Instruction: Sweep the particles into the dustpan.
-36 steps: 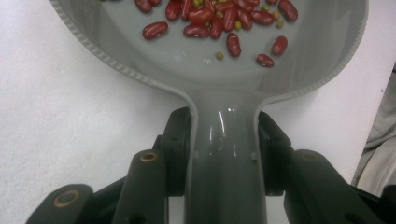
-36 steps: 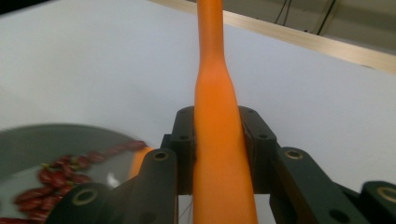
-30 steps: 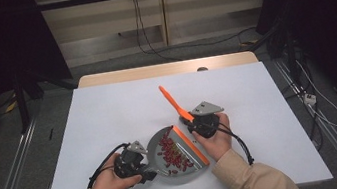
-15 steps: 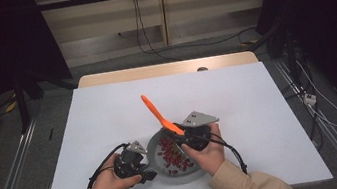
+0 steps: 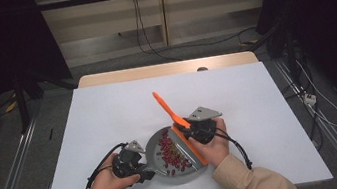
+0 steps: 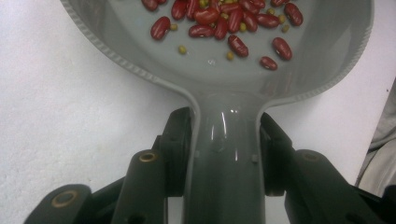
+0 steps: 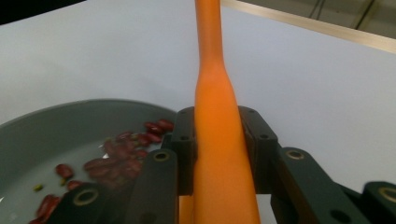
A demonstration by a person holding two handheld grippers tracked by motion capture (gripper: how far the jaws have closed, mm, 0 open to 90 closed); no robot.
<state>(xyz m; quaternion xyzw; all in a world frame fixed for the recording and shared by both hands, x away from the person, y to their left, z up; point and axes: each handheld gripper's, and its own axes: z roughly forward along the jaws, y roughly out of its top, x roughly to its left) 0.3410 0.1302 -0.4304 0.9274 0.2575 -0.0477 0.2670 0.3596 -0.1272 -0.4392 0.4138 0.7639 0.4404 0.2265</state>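
Note:
A grey pan (image 5: 157, 149) with a short handle lies on the white table near the front edge. It holds red beans (image 5: 171, 152) mixed with small yellowish grains. My left gripper (image 5: 147, 173) is shut on the pan's handle (image 6: 224, 121), its pads (image 6: 180, 149) pressing both sides. My right gripper (image 5: 186, 132) is shut on an orange scraper (image 5: 164, 106). The scraper's handle slants up and to the left, and its blade (image 5: 194, 150) rests along the pan's right side next to the beans. In the right gripper view the orange handle (image 7: 217, 116) rises between the jaws, with pan and beans (image 7: 121, 154) at the left.
The white table (image 5: 108, 113) stretches beyond the pan to a wooden strip (image 5: 168, 69) at its far edge. Cables trail from both grippers toward the person's sleeves. Metal rails run along the floor on both sides of the table.
The orange scraper's handle swung to the left over the pan, then came partly back to the right. The right hand shifted a little with it. The left hand and the pan stayed still.

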